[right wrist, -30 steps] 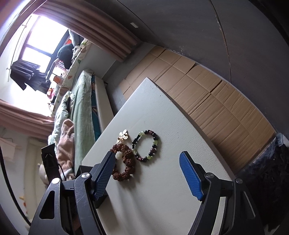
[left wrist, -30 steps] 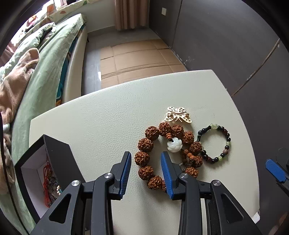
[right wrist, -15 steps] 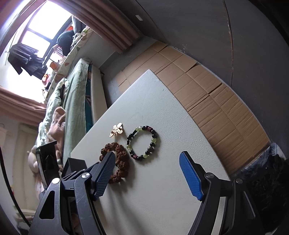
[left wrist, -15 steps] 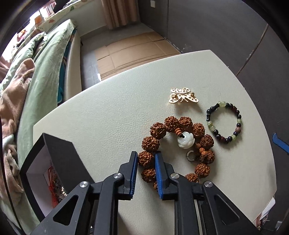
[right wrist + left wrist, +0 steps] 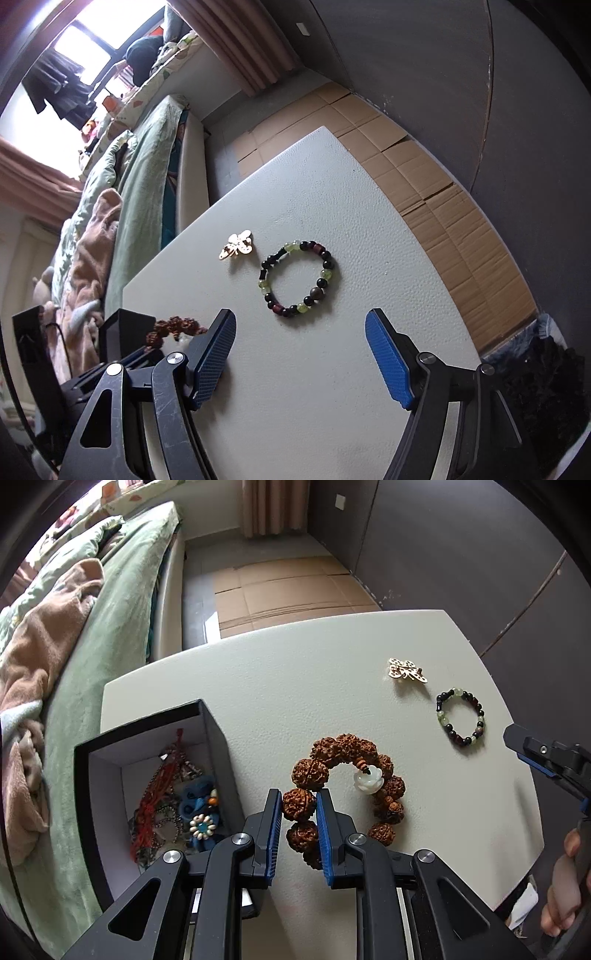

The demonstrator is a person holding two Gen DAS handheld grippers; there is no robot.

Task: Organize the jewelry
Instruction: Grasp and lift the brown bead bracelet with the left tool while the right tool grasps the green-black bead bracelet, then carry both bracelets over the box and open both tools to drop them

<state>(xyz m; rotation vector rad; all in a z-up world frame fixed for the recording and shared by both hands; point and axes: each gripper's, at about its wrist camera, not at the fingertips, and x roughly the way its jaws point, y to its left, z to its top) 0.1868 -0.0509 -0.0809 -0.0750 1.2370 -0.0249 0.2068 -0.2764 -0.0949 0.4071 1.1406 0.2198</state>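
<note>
Transfer step under way: left gripper clenched on one knobbly bead of the brown seed bracelet, blue pads pressed to either side of that bead. Bracelet apparently lifted, hanging from the pinched bead above the white table, though contact with the surface cannot be ruled out from this angle. Just to the left, black jewelry box, open-topped, white-lined, already holding a red cord, blue pieces and a small flower-shaped ornament.

Next move, by judgement: carry leftward over the box wall, high enough for the dangling loop to clear the rim, then release above the white interior. Risk of the loop catching on the wall, or the single bead slipping from the pads.

Bracelet itself: large rough walnut-brown beads on one loop, a carved white flower charm hanging inside it on small orange spacers.

Right gripper spread wide, holding nothing, poised above the table near the small bead bracelet of black, green and maroon beads. Gold butterfly brooch just beside that, both well apart from the box and not yet put away.
</note>
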